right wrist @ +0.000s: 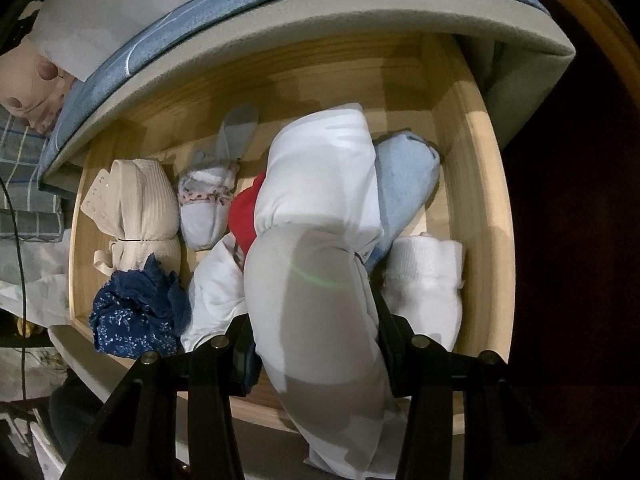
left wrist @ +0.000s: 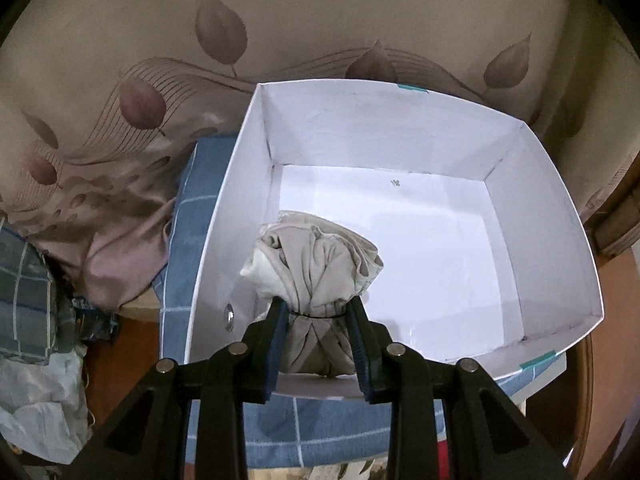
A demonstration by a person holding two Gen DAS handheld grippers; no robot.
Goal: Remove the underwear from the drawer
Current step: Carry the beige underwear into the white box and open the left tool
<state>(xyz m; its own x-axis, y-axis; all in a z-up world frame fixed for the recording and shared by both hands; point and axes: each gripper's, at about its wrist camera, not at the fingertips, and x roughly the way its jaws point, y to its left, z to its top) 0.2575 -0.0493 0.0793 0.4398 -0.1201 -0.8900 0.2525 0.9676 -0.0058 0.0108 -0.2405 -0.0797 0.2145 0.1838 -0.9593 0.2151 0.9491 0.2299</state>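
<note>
In the left wrist view my left gripper [left wrist: 318,316] is shut on a beige rolled underwear bundle [left wrist: 316,264] tied with a black band, held over the near left part of a white box [left wrist: 560,216]. In the right wrist view my right gripper [right wrist: 316,320] is shut on a white rolled underwear bundle [right wrist: 320,208], held above the open wooden drawer [right wrist: 472,152]. In the drawer lie a cream ribbed roll [right wrist: 140,208], a navy patterned piece [right wrist: 136,312], a small white dotted roll [right wrist: 204,208], a red piece [right wrist: 244,212], a light blue roll [right wrist: 404,184] and a white roll [right wrist: 424,280].
The white box sits on a blue checked mattress [left wrist: 184,240]. A beige leaf-print cloth [left wrist: 120,100] lies behind and to the left. Crumpled clothes [left wrist: 36,320] lie at far left. The mattress edge [right wrist: 280,4] overhangs the drawer's back.
</note>
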